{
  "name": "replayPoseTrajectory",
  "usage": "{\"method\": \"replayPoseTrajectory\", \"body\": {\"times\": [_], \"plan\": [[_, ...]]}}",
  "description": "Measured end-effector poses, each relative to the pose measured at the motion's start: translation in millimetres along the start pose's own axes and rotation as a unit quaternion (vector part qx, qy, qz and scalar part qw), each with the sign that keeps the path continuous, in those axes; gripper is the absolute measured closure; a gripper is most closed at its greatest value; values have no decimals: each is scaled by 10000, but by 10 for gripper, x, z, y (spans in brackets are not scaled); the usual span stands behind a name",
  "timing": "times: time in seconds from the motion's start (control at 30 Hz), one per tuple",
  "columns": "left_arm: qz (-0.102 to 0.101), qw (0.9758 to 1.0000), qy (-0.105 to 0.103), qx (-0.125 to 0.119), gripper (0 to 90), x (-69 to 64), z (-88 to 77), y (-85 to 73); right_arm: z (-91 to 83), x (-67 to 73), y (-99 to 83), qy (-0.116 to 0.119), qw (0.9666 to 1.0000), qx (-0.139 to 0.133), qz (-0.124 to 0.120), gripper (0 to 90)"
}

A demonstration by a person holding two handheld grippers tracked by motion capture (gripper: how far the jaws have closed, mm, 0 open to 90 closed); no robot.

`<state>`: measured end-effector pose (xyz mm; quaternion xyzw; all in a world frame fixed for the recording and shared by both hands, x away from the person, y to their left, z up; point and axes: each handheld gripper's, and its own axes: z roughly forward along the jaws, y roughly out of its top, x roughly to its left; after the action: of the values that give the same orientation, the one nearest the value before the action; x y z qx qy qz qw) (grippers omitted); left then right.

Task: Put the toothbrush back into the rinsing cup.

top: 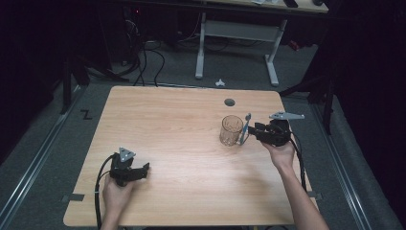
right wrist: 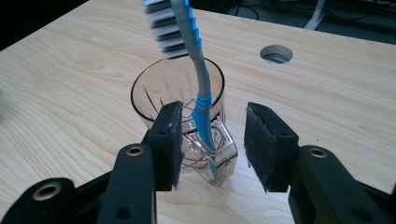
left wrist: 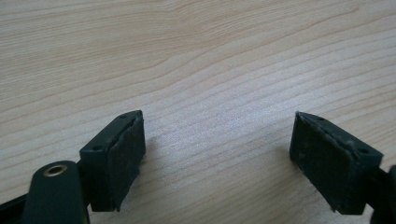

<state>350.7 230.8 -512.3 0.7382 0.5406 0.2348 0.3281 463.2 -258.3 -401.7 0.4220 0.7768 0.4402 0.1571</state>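
The right gripper (top: 250,130) is held level just right of the glass tumbler (top: 231,130), the person's right hand (top: 280,152) behind it and the forearm running back toward the near right corner of the table (top: 167,124). In the right gripper view its jaws stand partly apart on either side of the toothbrush (right wrist: 198,84) handle, the pads clear of it and gripping nothing. The toothbrush stands in the tumbler (right wrist: 182,116), its long axis near upright and leaning on the rim nearest that gripper, bristle head up, blue and grey handle down into the glass. The left gripper (top: 143,168) rests low, well left of the tumbler and nearer the front edge, pointing right; its jaws are wide apart over bare wood (left wrist: 210,70), holding nothing. The tumbler stands just short of a round cable hole (top: 230,102) in the light wood top. Beyond lie grey floor, cables and a white desk frame (top: 237,45).
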Motion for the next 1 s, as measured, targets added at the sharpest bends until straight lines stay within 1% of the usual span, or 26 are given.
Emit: {"method": "replayPoseTrajectory", "body": {"times": [0.17, 0.3, 0.43, 0.6, 1.0], "plan": [[-1, 10000, 0, -1, 188, 0, 0, 0, -53, -16, -25, -38, 10000, -52, 6, 573], [1, 10000, 0, 0, 188, 0, 0, 0, -103, -42, -72, -20, 9999, -99, 70, 591], [-2, 10000, 1, -1, 188, -1, 1, 0, -168, -74, -128, -34, 9999, -136, 85, 600], [-2, 10000, 3, -1, 188, -1, 1, 1, -255, -84, -196, -66, 9997, -228, 97, 601], [-4, 10000, 5, -1, 188, -2, 1, 1, -378, -128, -325, -101, 9991, -367, 191, 595]]}}
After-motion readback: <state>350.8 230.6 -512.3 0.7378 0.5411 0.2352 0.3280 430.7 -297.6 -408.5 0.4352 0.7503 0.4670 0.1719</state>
